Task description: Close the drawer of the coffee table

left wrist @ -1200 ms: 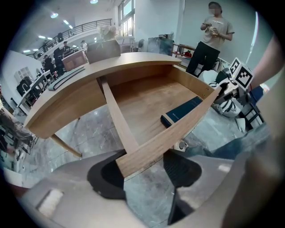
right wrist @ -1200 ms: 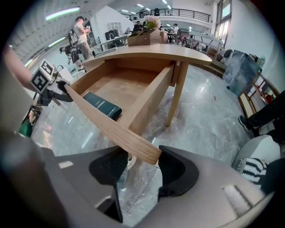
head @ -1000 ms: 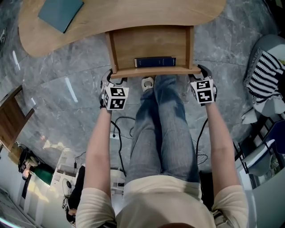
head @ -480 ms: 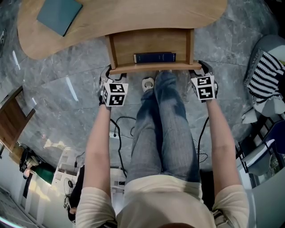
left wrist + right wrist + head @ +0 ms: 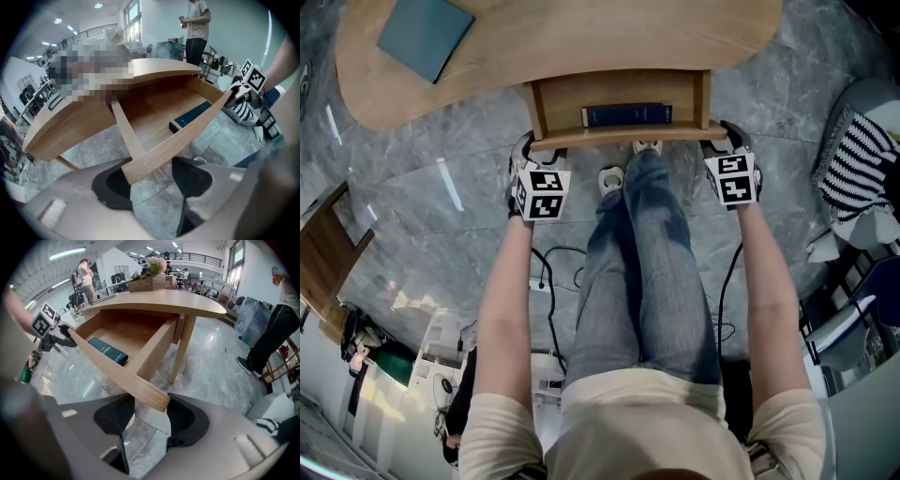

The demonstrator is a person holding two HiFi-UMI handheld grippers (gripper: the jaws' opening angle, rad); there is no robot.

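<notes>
With left tongs (image 5: 154, 180) and right tongs (image 5: 147, 416) both spread, unclenched, each astride a front corner of the drawer (image 5: 619, 134), part-way out under the worktop (image 5: 581, 37) with a navy book (image 5: 626, 114) inside, push both ends evenly and straight in; avoid racking it sideways.

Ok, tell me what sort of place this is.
Probably a large open hall used as a workspace or showroom. It has a polished grey marble floor, an upper balcony with a railing, people standing about, and a wooden coffee table.
</notes>
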